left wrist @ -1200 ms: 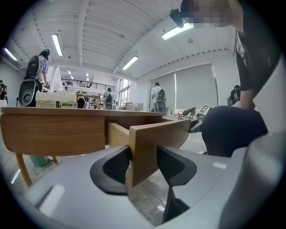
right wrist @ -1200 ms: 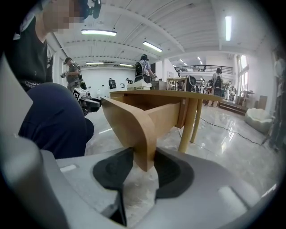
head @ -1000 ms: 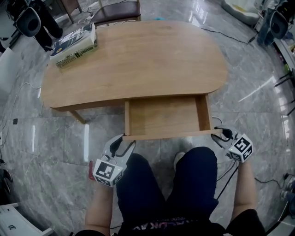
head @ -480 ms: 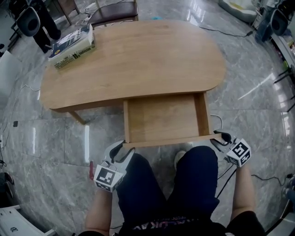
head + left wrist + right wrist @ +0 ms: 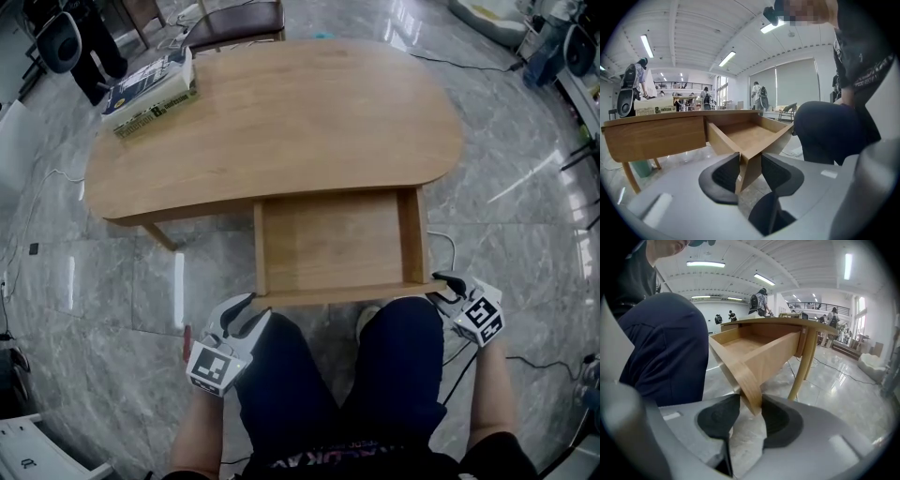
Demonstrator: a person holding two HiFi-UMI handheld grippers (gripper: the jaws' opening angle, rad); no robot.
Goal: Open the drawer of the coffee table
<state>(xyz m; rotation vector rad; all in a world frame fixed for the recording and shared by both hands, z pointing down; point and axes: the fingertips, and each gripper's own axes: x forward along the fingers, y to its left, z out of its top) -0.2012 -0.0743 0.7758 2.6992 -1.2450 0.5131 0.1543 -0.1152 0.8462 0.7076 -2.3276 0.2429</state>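
Observation:
The light wooden coffee table (image 5: 281,112) has its drawer (image 5: 333,239) pulled out toward me, and the drawer is empty. My left gripper (image 5: 251,307) is at the left end of the drawer front (image 5: 342,295). In the left gripper view that corner (image 5: 749,161) sits between the pads of the left gripper (image 5: 751,164); the jaws have just been closing and both pads touch the wood. My right gripper (image 5: 442,284) holds the right end. The right gripper view shows the board's edge (image 5: 749,385) pinched in the right gripper (image 5: 751,406).
A stack of books (image 5: 150,89) lies on the table's far left corner. A chair (image 5: 234,21) stands behind the table. My knees (image 5: 375,375) are just below the drawer front. A cable (image 5: 448,242) runs over the marble floor at the right.
The drawer has slid further out toward me. Both grippers have moved back with its front corners.

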